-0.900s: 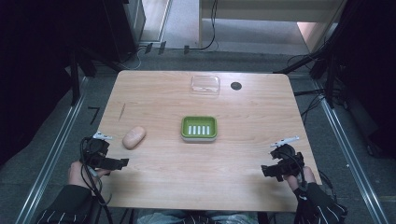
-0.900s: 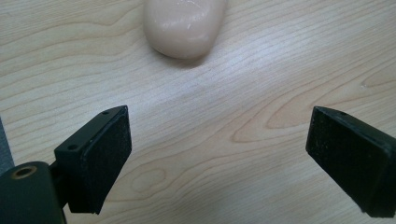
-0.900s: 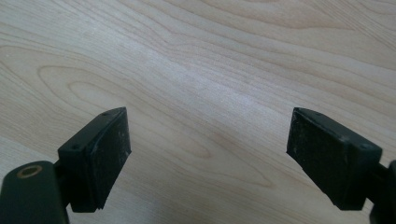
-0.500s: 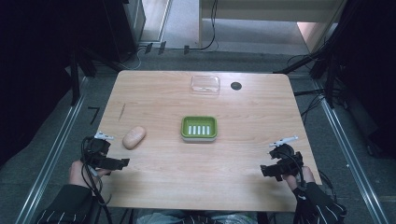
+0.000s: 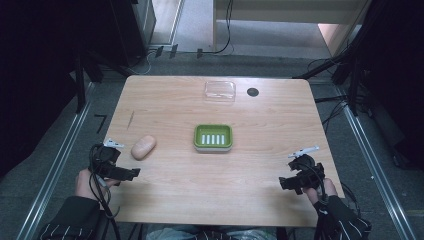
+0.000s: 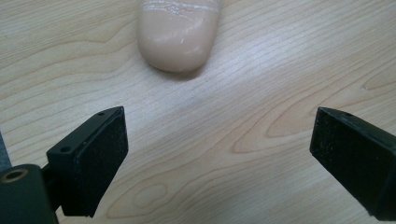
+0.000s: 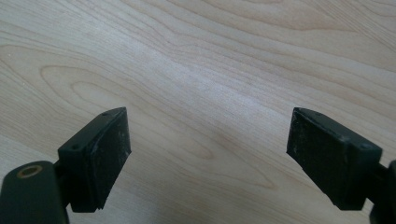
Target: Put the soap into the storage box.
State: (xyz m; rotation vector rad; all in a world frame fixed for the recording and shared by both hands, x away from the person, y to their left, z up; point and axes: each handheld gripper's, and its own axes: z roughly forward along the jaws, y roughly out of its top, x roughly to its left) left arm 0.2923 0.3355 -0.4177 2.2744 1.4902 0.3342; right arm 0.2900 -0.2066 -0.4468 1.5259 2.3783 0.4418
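Note:
A pale peach soap bar [image 5: 143,146] lies on the wooden table [image 5: 165,110] at the left. My left gripper [image 5: 131,173] rests near the front left edge, just short of the bar, jaws wide open with nothing between them. In the left gripper view the soap bar [image 6: 177,32] lies ahead of the open left gripper [image 6: 219,149]. A green soap dish [image 5: 213,137] with white ribs sits mid-table. My right gripper [image 5: 286,182] stands open near the front right edge; the right gripper view has bare wood between its fingers [image 7: 334,156].
A clear plastic lid or box [image 5: 220,91] lies at the back of the table, beside a small black round cap [image 5: 253,92]. A thin stick [image 5: 131,119] lies near the left edge. Dark stands and cables surround the table.

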